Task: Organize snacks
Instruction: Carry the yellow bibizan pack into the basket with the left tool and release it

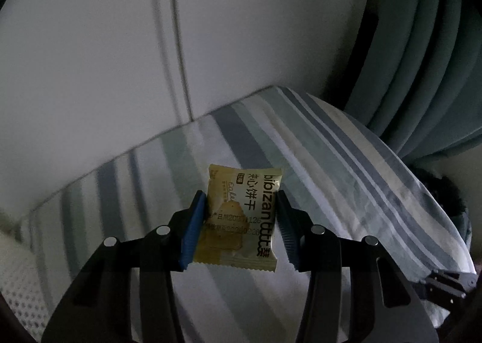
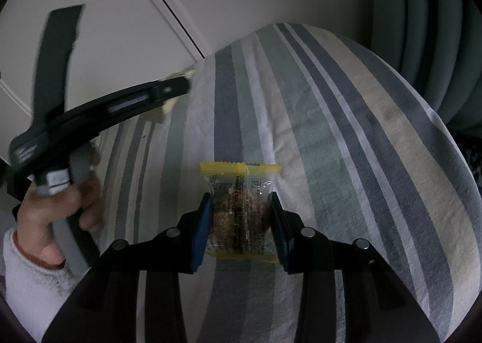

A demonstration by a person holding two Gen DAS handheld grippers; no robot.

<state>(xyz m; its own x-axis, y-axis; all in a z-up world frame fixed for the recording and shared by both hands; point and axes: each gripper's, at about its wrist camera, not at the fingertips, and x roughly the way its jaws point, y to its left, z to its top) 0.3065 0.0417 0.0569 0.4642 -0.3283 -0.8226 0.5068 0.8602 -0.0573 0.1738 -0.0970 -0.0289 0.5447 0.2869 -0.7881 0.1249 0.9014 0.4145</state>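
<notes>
While the left gripper (image 1: 241, 222) clamps a gold biscuit pkt (image 1: 239, 219), right gripper (image 2: 240, 228) pinches a yellow-edged cookie pkt (image 2: 239, 213), both over striped cloth (image 2: 346, 147).

gold biscuit packet (image 1: 238, 219), clear yellow-edged snack packet (image 2: 239, 213)

The gold biscuit packet (image 1: 241, 216) reads "bibizan" and "夹心饼干" — a stamped date, partly legible, shows "126". The yellow-edged cookie packet's (image 2: 241, 210) print — too small to read.
</notes>
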